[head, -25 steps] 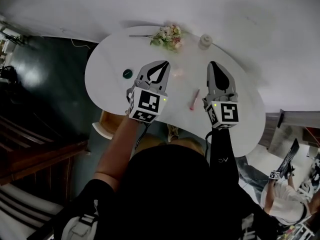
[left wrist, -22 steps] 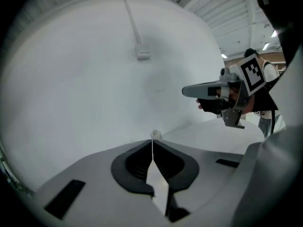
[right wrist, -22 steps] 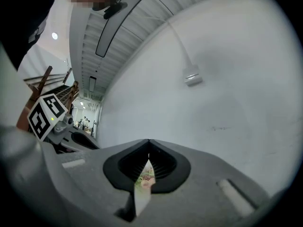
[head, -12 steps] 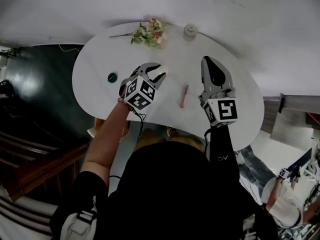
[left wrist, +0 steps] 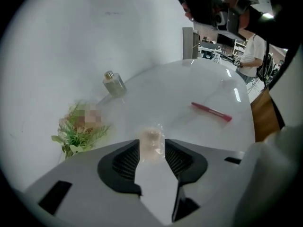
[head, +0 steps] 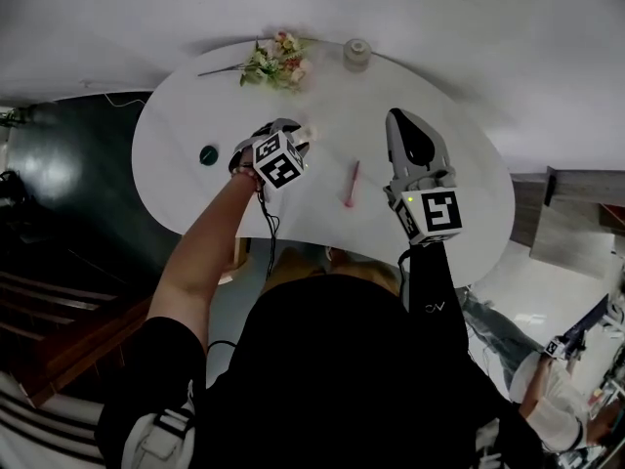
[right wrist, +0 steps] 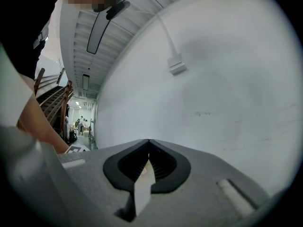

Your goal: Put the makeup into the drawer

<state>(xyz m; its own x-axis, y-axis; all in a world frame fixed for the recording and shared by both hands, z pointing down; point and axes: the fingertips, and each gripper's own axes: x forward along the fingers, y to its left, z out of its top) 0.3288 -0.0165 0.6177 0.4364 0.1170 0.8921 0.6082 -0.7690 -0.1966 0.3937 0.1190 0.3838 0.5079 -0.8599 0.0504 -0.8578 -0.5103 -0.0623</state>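
Makeup (left wrist: 151, 143), small translucent pinkish lump, lies between just-parted jaws of left gripper (left wrist: 152, 146); right gripper (right wrist: 149, 141) clenched.

Small translucent item (left wrist: 151, 143) blurred, kind unclear; table (head: 322, 184) near edge hidden behind person (head: 342, 360).

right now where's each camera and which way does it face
Head view: on the person's head, looking steeply down at the white table; shows torso, arms, left gripper, right gripper.
Left gripper view: on that gripper, angled down at the table; its jaws, just opening, flank a small pale item.
Right gripper view: on that gripper, facing the wall level; jaws together, an arm at left.
Shared: head and left gripper views both show pink makeup stick, flowers.
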